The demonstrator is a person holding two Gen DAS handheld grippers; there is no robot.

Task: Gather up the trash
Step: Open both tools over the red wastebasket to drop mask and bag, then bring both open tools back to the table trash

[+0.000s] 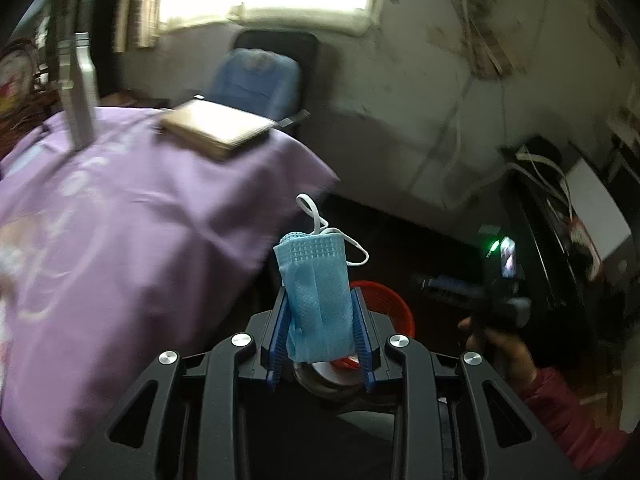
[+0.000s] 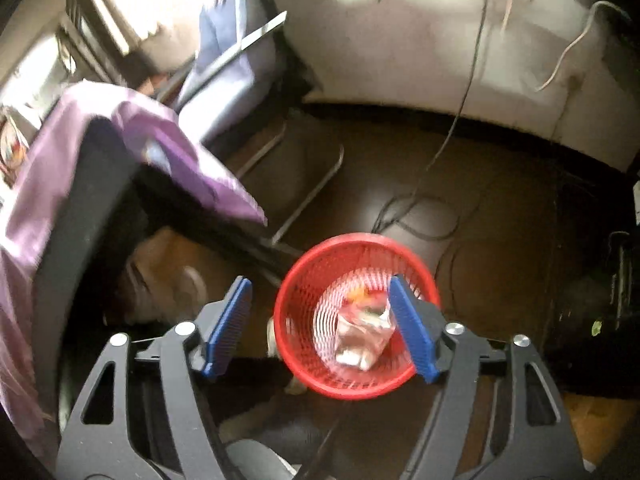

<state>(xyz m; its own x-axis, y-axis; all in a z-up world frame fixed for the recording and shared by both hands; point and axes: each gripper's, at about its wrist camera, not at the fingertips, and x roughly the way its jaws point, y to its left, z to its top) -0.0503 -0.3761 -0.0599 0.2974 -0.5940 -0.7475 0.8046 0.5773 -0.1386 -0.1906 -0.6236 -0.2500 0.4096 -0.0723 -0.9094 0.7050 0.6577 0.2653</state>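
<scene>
My left gripper (image 1: 320,300) is shut on a folded blue face mask (image 1: 318,296) with white ear loops, held in the air beside the table's corner. A red mesh basket (image 1: 394,308) shows just behind it on the floor. In the right wrist view the same basket (image 2: 296,300) sits on the dark floor right below my right gripper (image 2: 320,292), which is open and empty. A crumpled clear wrapper (image 2: 362,334) lies inside the basket. The right gripper and the hand holding it also show at the right of the left wrist view (image 1: 496,292).
A table under a purple cloth (image 1: 120,220) fills the left, with a brown book (image 1: 216,128) and a metal bottle (image 1: 78,92) on it. A blue-cushioned chair (image 1: 256,84) stands behind it. Cables (image 2: 420,216) trail over the floor by the white wall.
</scene>
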